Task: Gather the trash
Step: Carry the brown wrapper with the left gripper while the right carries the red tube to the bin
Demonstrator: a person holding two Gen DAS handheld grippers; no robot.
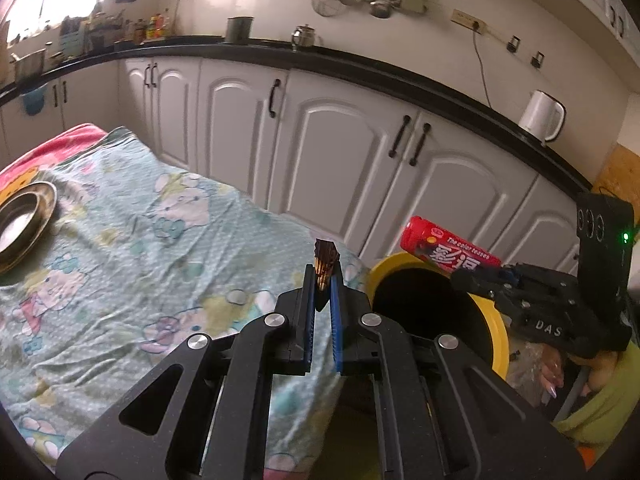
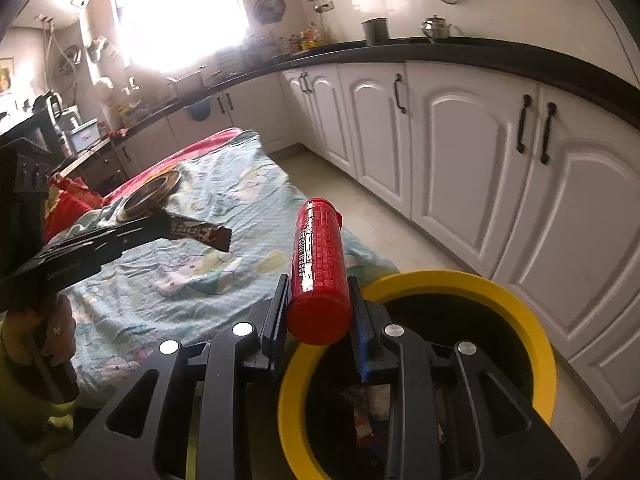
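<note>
My left gripper (image 1: 322, 276) is shut on a dark brown snack wrapper (image 1: 325, 265), held edge-on above the table's right end; the wrapper also shows in the right wrist view (image 2: 200, 233). My right gripper (image 2: 319, 292) is shut on a red cylindrical candy tube (image 2: 318, 258), held over the near rim of the yellow-rimmed trash bin (image 2: 520, 292). In the left wrist view the tube (image 1: 444, 250) sticks out above the bin (image 1: 498, 328), with the right gripper (image 1: 480, 280) behind it. Some trash lies at the bin's bottom.
The table wears a light blue cartoon-print cloth (image 1: 132, 240) with a metal bowl (image 1: 24, 216) at its far left end. White cabinets (image 1: 332, 152) with a black counter run behind. A white kettle (image 1: 542, 116) stands on the counter.
</note>
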